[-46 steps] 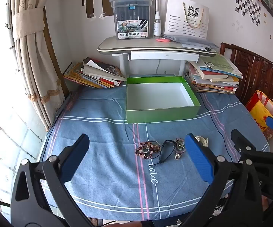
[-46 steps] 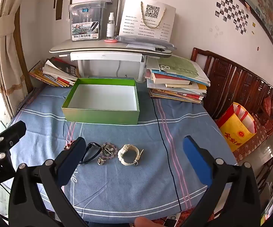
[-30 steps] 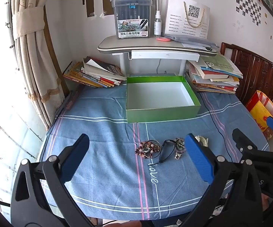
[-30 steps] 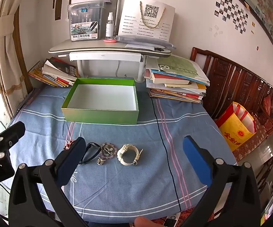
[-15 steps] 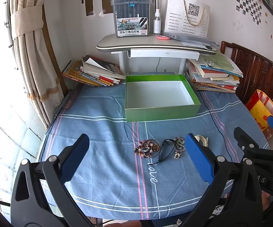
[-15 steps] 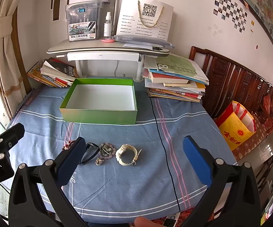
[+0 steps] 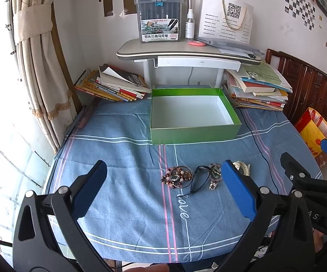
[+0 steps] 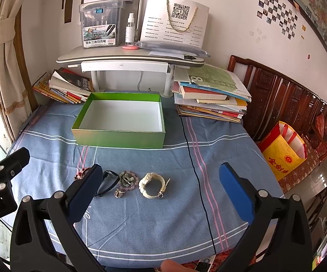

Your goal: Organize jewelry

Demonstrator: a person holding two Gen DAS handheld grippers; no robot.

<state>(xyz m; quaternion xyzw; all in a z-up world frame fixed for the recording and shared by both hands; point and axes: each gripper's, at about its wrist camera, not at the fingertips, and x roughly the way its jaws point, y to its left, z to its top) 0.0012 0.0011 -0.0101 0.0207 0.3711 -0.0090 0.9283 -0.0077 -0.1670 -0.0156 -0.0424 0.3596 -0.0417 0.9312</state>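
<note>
An open green box (image 7: 195,132) (image 8: 120,137) with a white bare inside stands on the blue cloth. In front of it lies a row of jewelry: a dark red beaded bracelet (image 7: 177,177) (image 8: 80,174), a black cord loop (image 7: 198,179) (image 8: 106,182), a pale purple beaded bracelet (image 7: 215,174) (image 8: 128,180) and a cream watch (image 8: 152,187) (image 7: 242,167). My left gripper (image 7: 163,192) is open above the cloth near the jewelry. My right gripper (image 8: 161,193) is open, hovering over the watch area. Neither holds anything.
A small grey desk shelf (image 7: 186,53) with a marker case stands behind the box. Book stacks lie at back left (image 7: 111,86) and back right (image 8: 211,95). A black cable (image 8: 197,170) crosses the cloth. A yellow bag (image 8: 283,149) stands off the right edge.
Both views have shifted only slightly; the box and jewelry sit a touch lower and closer in frame. Both grippers stay open and nothing has been picked up.
</note>
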